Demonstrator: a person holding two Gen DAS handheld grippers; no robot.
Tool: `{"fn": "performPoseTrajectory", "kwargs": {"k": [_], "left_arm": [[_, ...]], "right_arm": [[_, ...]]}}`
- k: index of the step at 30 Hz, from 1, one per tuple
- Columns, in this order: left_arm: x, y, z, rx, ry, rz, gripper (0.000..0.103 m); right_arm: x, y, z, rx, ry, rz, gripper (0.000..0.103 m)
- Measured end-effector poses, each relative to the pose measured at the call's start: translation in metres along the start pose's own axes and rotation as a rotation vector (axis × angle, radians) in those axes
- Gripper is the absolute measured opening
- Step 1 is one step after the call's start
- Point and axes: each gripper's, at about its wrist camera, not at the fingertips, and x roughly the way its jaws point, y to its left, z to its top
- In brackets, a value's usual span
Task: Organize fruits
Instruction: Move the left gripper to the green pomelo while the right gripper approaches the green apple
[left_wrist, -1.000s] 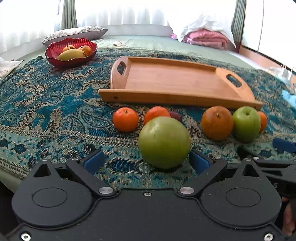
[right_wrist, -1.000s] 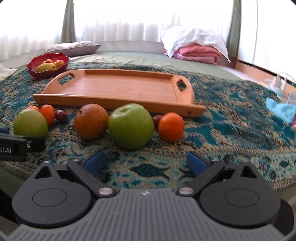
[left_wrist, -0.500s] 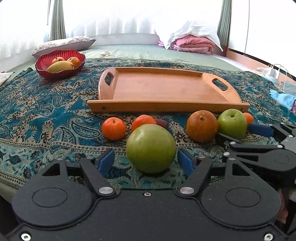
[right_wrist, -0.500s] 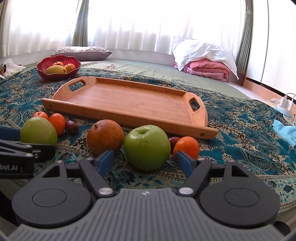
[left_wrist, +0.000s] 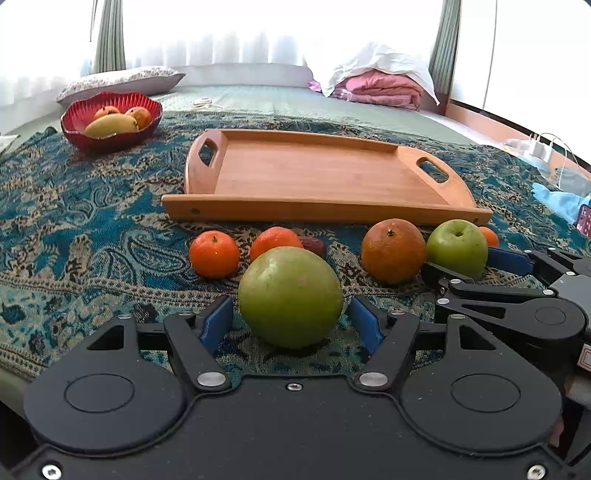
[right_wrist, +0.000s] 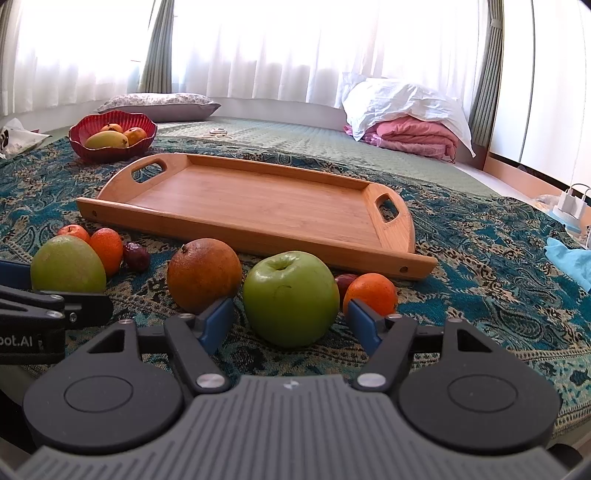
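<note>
Patterned teal bedspread (left_wrist: 85, 229) covers the bed that serves as my work surface. Nearest my left gripper (left_wrist: 291, 320), the large green fruit (left_wrist: 290, 297) sits on the cloth between the blue pads, jaws wide, a narrow gap showing on each side, nothing gripped. My right gripper (right_wrist: 291, 320) stands likewise around the green apple (right_wrist: 290, 299), jaws spread, not yet in contact. Just beyond lie the brown-orange fruit (right_wrist: 204, 274), two small oranges (left_wrist: 214, 253) and a dark plum (right_wrist: 136, 256) on the left, another small orange (right_wrist: 370, 292) on the right. Behind that row, the wooden tray (right_wrist: 391, 236) holds no fruit; farther back, a red bowl (left_wrist: 110, 142) contains several. I judge both grasps to be at the pre-close stage. Next, each gripper needs to close squarely on its fruit, then lift clear of neighbours toward the tray.
</note>
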Motion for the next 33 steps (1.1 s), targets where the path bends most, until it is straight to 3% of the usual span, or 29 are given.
{"fn": "performPoseTrajectory", "kwargs": {"k": [6, 33], "left_arm": [[0.001, 0.003, -0.001, -0.003, -0.006, -0.012, 0.066], [0.002, 0.002, -0.002, -0.005, -0.025, -0.008, 0.056]], "right_arm": [[-0.001, 0.000, -0.002, 0.024, 0.008, 0.007, 0.074], [0.012, -0.002, -0.001, 0.058, 0.028, 0.009, 0.070]]}}
